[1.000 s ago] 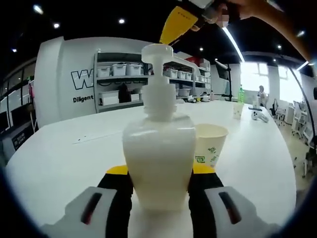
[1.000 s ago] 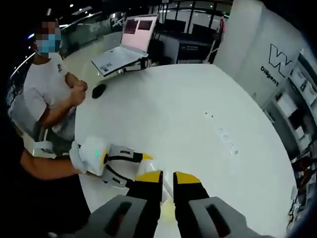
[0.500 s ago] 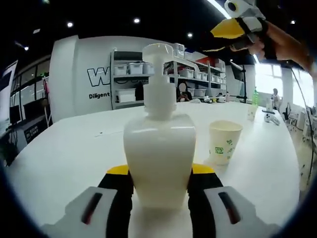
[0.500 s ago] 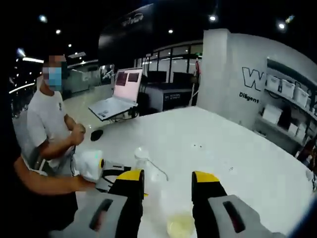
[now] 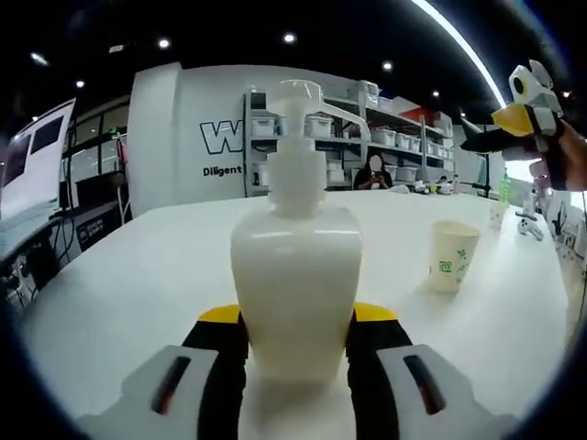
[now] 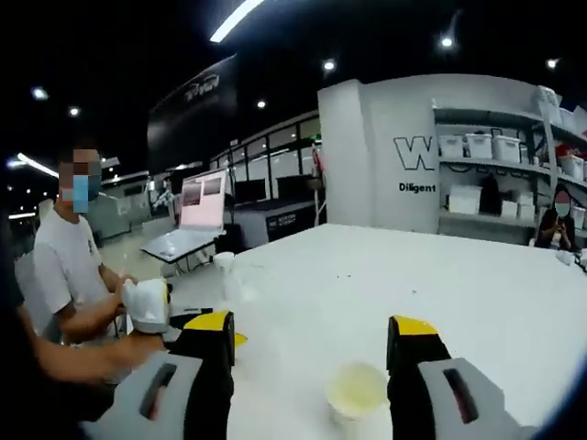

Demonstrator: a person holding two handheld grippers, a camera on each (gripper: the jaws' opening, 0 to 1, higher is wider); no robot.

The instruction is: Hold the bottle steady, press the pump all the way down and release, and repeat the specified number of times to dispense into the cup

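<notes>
The left gripper [image 5: 293,335] clamps a white pump bottle [image 5: 295,275] by its lower body, one yellow-tipped jaw pressed to each side, on a white table [image 5: 128,275]. The bottle stands upright, its pump head [image 5: 303,92] raised and the spout pointing toward a paper cup [image 5: 454,256] that sits apart from it, off to the spout side. The bottle's base is hidden between the jaws.

Beyond the cup and well above the table, the right gripper [image 5: 514,124] is held aloft in a hand, well clear of the pump; from this angle its tips are small and hard to read.

In the right gripper view, that gripper's [image 6: 312,335] jaws stand wide apart with nothing between them, the cup [image 6: 358,392] low between them on the table, showing pale liquid inside. The bottle [image 6: 225,275] appears small and faint here, beside the left gripper [image 6: 183,316] and the person's forearm [image 6: 73,353].
</notes>
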